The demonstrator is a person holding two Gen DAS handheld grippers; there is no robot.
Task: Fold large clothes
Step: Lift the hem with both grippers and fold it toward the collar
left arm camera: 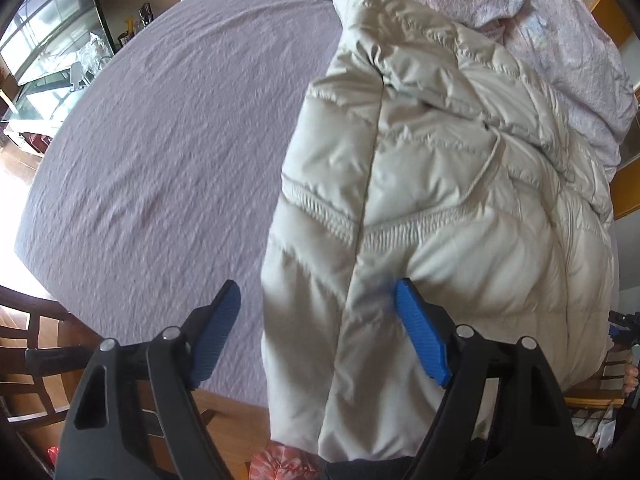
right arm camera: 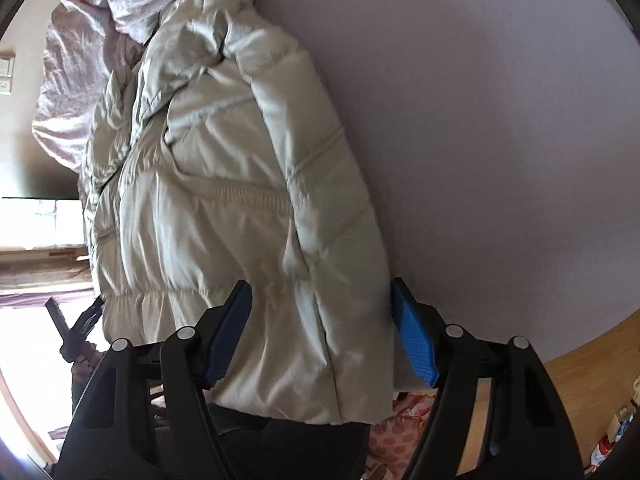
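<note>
Left tool (left arm camera: 316, 332) spread wide, over jacket (left arm camera: 440, 200)

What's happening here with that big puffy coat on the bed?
A person holding a two-finger gripper in each hand is folding a cream puffer jacket laid on a bed's lilac sheet. The jacket looks already folded lengthwise, its hem hanging over the bed's near edge. The left gripper and the right gripper are both open over the hem end, gripping nothing. A crumpled floral duvet lies beyond the collar.

Soft daylight, blown-out glare at left edges, fisheye warping, slight blur
</note>
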